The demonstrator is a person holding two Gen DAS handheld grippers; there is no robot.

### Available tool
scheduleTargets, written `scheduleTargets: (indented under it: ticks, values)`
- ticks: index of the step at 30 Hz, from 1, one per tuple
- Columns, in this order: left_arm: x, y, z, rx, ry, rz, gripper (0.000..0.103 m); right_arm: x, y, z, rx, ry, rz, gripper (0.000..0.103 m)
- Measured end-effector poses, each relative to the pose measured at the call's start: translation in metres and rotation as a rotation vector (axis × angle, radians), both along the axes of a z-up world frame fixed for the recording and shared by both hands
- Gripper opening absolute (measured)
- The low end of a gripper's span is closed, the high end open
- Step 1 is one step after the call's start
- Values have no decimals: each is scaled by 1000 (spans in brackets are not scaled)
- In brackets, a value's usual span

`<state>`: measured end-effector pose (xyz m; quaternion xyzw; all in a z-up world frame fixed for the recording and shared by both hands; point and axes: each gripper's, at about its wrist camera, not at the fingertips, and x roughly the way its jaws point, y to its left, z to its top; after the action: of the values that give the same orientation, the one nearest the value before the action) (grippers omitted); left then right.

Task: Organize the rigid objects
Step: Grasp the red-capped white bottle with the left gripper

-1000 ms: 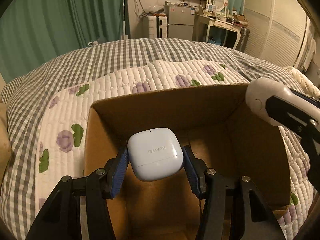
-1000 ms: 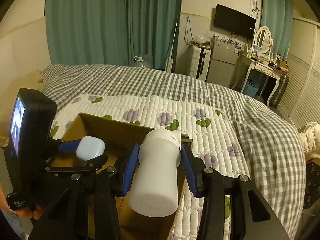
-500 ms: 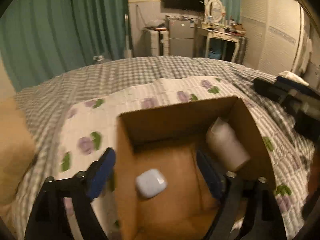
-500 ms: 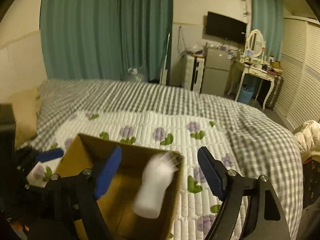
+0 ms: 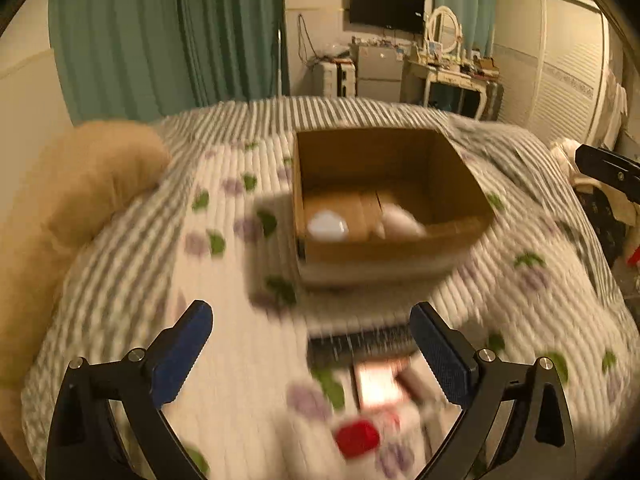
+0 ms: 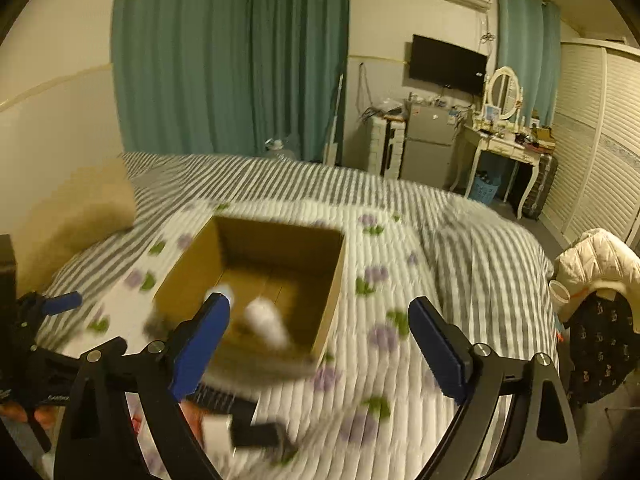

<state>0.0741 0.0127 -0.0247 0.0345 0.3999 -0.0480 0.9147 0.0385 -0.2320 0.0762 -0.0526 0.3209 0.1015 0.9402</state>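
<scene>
An open cardboard box (image 5: 460, 172) (image 6: 332, 296) stands on the quilted bed. Inside it lie a white earbud case (image 5: 327, 225) and a white bottle (image 5: 400, 222) (image 6: 266, 326) on its side. My left gripper (image 5: 312, 350) hangs over the quilt in front of the box, jaws opening wide with nothing between them. My right gripper (image 6: 318, 342) sits near the box's front right corner, jaws also opening and empty. Blurred small items lie near the left gripper: a dark comb-like thing (image 5: 360, 346), a bright flat object (image 5: 378, 386) and a red-capped piece (image 5: 357, 438).
A tan pillow (image 5: 80, 184) lies at the left of the bed. A white jacket on a chair (image 6: 596, 264) stands beyond the bed's right edge. The other gripper's body (image 6: 24, 320) shows at the left of the right wrist view. Both views are motion-blurred.
Both grippers let go of their loads, the earbud case and the bottle, which now lie in the box. Both pulled back and up from the box, jaws spreading wide.
</scene>
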Motion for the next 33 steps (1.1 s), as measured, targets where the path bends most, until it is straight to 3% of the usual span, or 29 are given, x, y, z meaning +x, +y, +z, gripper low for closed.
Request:
scheduleTargets:
  ticks: [5,10,14,16,21,25,33]
  values:
    - [-28,-11,-38,20,84,-74,101,-41,8,-38,-3,89,65,91]
    - [-31,-27,-71,89,130,-148,101,-48,14,-82,-19,189,80,91]
    - [-26,-36,-93,100,179,-209,98,-47,19,-100,-22,226,93,91]
    - [-25,-40,-102,88,209,-247,78,-46,22,-102,-31,229,100,91]
    - [-36,-47,-94,93,172,-302,58,-47,30,-108,-51,239,119,91]
    - [-46,-36,-77,39,161,-275,43,-50,37,-114,-67,263,146,91]
    - [-63,-21,-34,135,24,-174,38,-56,72,-142,-116,383,289,91]
